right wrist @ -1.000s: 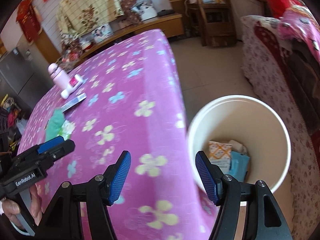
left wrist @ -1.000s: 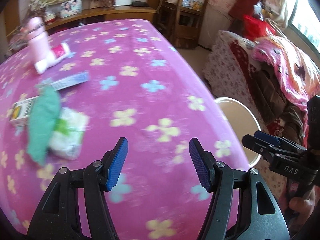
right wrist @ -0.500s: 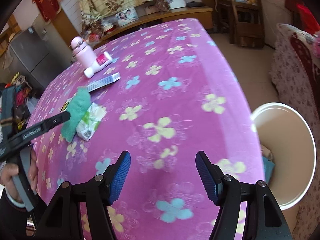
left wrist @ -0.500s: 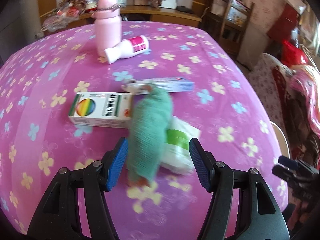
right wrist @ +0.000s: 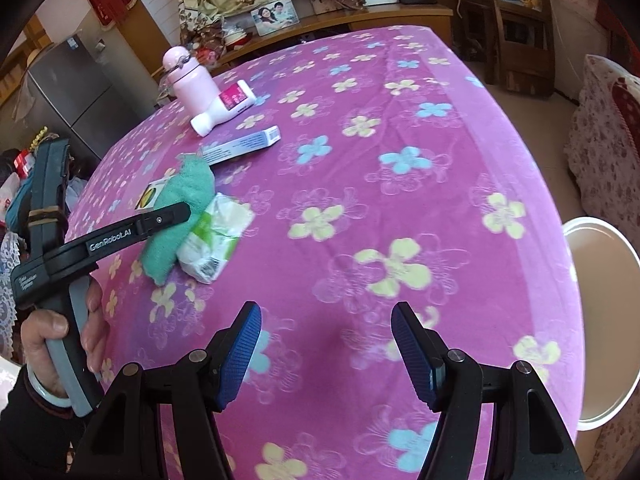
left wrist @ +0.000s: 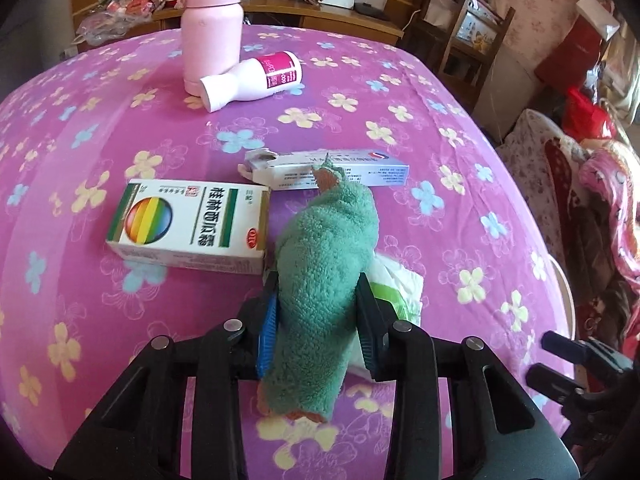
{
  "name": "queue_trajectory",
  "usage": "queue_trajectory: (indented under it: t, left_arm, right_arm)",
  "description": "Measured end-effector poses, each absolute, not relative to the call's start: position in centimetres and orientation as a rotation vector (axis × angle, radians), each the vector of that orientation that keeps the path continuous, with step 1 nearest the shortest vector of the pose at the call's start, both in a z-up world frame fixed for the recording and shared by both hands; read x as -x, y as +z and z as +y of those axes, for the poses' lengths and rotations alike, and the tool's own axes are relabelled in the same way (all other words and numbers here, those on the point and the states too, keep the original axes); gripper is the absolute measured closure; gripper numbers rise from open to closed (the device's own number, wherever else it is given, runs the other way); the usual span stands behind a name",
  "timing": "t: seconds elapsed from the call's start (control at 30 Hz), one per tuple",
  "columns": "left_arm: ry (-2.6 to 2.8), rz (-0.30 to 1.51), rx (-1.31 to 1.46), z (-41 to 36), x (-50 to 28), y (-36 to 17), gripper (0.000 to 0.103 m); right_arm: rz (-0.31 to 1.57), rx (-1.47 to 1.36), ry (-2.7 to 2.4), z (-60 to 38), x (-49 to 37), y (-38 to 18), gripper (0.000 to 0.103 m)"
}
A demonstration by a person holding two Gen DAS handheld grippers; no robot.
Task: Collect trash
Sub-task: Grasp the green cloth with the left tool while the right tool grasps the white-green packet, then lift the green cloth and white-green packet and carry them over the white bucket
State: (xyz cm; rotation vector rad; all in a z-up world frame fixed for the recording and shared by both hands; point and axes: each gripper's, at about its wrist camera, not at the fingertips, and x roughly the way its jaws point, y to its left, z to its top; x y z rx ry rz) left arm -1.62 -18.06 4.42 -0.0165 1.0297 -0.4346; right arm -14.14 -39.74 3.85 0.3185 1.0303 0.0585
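The left gripper (left wrist: 318,322) has just been closing and is squeezing a fuzzy green cloth (left wrist: 324,276) on the pink flowery table (left wrist: 400,120). A white box (left wrist: 188,226) is lying just beside the cloth.

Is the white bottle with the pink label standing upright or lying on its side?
Lying on its side. The white bottle rests on the tablecloth, its cap end beside the upright pink flask.

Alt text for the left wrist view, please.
The left gripper has just been closing on a rolled green towel lying on a pink flowered tablecloth, pads against its sides. Beside it lie a rainbow-printed box and a white packet.
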Motion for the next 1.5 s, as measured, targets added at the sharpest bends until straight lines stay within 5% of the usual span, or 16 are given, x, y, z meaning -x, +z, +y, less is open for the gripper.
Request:
queue_trajectory:
  t: [0.43, 0.77, 0.97, 1.5]
  left_arm:
    - [-0.336, 0.945, 0.004, -10.6, 4.5, 7.0, 0.073]
    - [-0.332, 0.957, 0.055, -8.4, 5.2, 6.4, 0.073]
    - [-0.351, 0.965, 0.05, -9.3, 5.9, 6.1, 0.073]
    - [-0.449, 0.952, 0.002, -15.1, 9.1, 7.1, 0.073]
  right_arm:
    - [1.103, -0.407, 0.15, -32.2, 6.9, 1.6, 0.028]
    - [1.069, -0.184, 0.066, -27.0, 3.8, 1.5, 0.022]
    - [1.023, -0.076, 0.096, -27.3, 5.4, 1.6, 0.056]
    - [0.969, -0.085, 0.165, -32.3, 12.7, 5.2, 0.057]
